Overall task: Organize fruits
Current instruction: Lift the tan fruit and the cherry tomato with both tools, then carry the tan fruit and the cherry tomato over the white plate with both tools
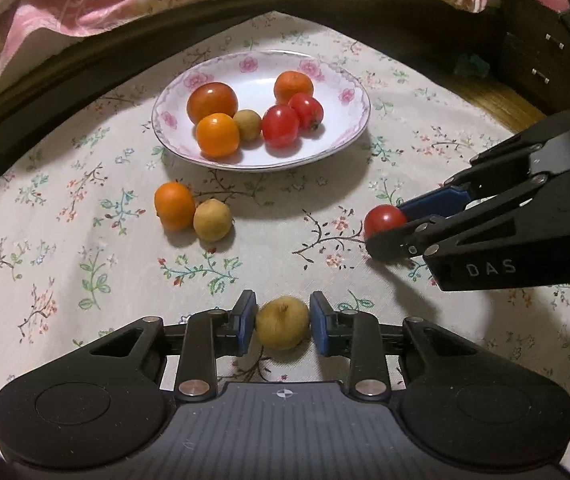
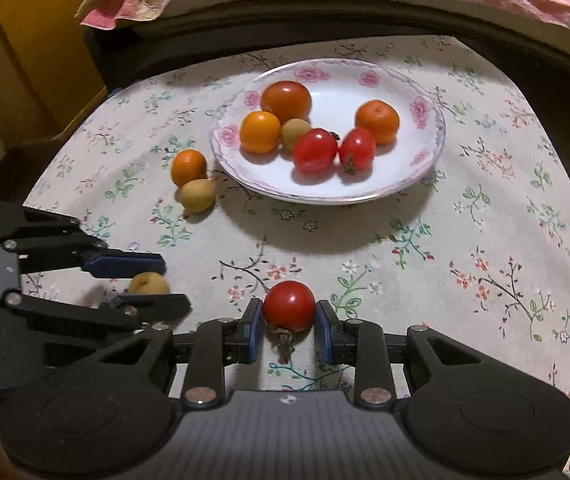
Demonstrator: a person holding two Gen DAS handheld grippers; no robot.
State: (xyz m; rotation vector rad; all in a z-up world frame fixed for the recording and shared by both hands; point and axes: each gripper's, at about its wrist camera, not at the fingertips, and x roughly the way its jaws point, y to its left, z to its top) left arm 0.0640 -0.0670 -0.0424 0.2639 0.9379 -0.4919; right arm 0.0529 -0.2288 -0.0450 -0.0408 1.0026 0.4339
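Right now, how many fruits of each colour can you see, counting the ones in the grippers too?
Orange: 4, three in the plate, one on the tablecloth.
Red: 3, two in the plate, one between the right gripper pads.
Yellow-brown: 3, one in the plate, one on the cloth, one between the left gripper pads.
Total: 10.

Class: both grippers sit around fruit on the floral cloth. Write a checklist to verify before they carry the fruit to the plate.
1. Left gripper straddles the tan round fruit: ok.
2. Right gripper straddles the red cherry tomato: ok.
3. Both grips firm: cannot tell.
4. White flower-rimmed plate has bare space: ok.
5. Path clear of the loose orange fruit and second tan fruit: ok.
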